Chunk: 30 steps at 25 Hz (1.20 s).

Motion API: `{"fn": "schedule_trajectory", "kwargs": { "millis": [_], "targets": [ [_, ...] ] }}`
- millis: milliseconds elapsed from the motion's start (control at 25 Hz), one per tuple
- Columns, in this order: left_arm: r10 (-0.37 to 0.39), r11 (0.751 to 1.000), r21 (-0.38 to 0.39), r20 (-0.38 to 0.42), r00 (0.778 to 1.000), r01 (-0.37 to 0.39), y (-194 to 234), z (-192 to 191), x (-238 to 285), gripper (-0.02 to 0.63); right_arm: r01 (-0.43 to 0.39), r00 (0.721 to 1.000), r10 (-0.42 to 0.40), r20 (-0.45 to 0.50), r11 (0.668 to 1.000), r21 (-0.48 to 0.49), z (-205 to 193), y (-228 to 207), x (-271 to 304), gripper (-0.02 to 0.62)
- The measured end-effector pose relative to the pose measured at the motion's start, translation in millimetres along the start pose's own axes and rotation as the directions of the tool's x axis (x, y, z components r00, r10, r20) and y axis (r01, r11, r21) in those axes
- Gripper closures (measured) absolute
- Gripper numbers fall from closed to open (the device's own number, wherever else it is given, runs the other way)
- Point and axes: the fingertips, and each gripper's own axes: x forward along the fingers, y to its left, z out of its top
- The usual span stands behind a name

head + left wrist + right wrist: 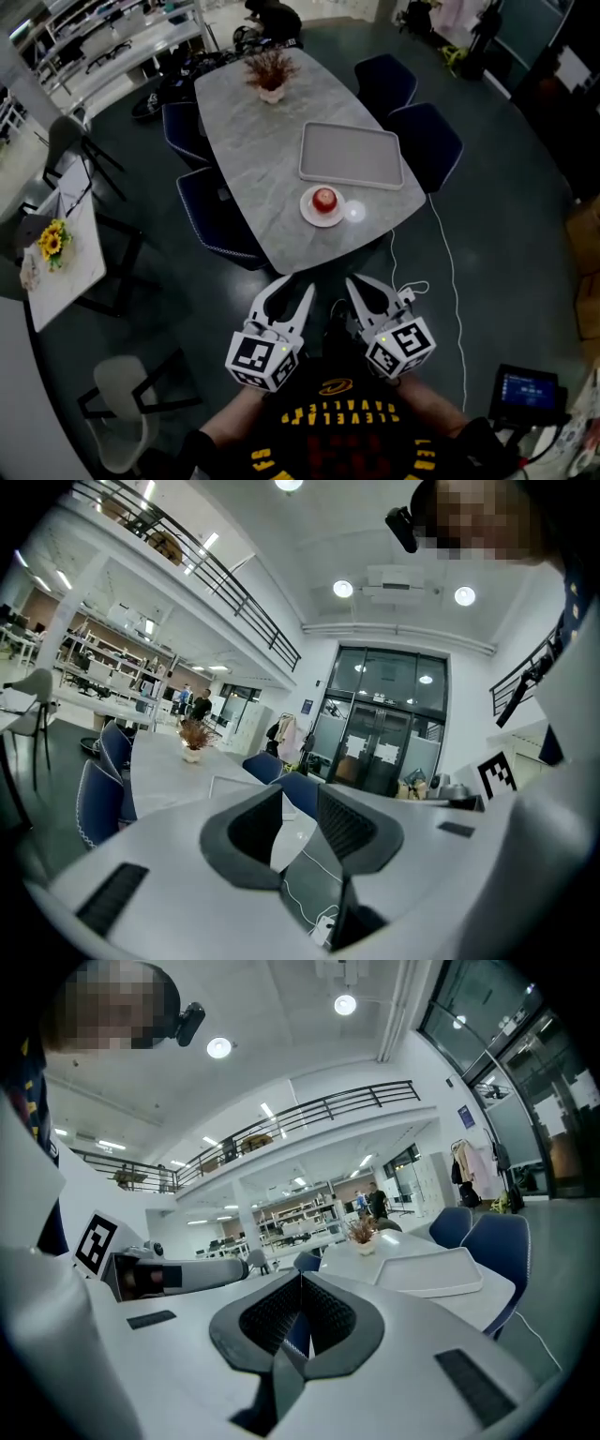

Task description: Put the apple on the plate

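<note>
Nearest the head camera, at the bottom edge, was the person's black shirt (333, 436) with yellow print; just above it were both tools. The left gripper (292, 291) had its jaws parted and the right gripper (362, 287) had its jaws drawn together. Both were over dark floor, well short of the table (248, 159). At mid-frame the apple (324, 198) sat on the plate (307, 212) close to the table's near edge; the tray (350, 155) lay just above it, and a potted dried plant (270, 74) stood at the far end. Blue chairs (211, 220) lined the table's left and right sides, one at the near left corner; a white cable (454, 281) ran over the floor at the right. A side table with yellow flowers (52, 241) stood at the left edge, a grey chair (117, 403) at lower left and a lit screen (525, 388) at lower right.

In the left gripper view the left gripper (300, 794) was released, with only floor and cable in the gap; the table (169, 771), plant (194, 737) and chairs (103, 789) lay at the left of the frame.

In the right gripper view the right gripper (300, 1276) was clenched on nothing, its tips meeting; the tray (427, 1274), plant (361, 1232) and chairs (497, 1241) showed at the right, and the left gripper (159, 1279) at the left.
</note>
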Motion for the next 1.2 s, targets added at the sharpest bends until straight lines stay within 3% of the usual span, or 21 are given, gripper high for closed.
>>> {"fn": "schedule_trajectory", "kwargs": {
  "millis": [280, 520, 680, 1000, 1200],
  "targets": [
    [0.076, 0.996, -0.035, -0.036, 0.996, -0.078, 21, 1, 65, 0.488, -0.051, 0.998, 0.053, -0.043, 0.998, 0.037, 3, -65, 39, 0.589],
    [0.145, 0.987, -0.059, -0.099, 0.984, -0.151, 38, -13, 113, 0.488, -0.082, 0.987, 0.089, -0.133, 0.995, 0.057, -13, -119, 67, 0.587],
    [0.204, 0.974, -0.071, -0.129, 0.970, -0.214, 53, -21, 134, 0.488, -0.098, 0.977, 0.111, -0.182, 0.992, 0.078, -21, -153, 84, 0.500],
    [0.292, 0.942, -0.110, -0.203, 0.935, -0.318, 93, -49, 168, 0.488, -0.085, 0.962, 0.099, -0.255, 0.994, 0.064, -35, -214, 117, 0.502],
    [0.325, 0.924, -0.108, -0.281, 0.903, -0.366, 121, -81, 180, 0.488, -0.052, 0.940, 0.080, -0.332, 0.994, 0.092, -69, -243, 137, 0.502]
  ]
}}
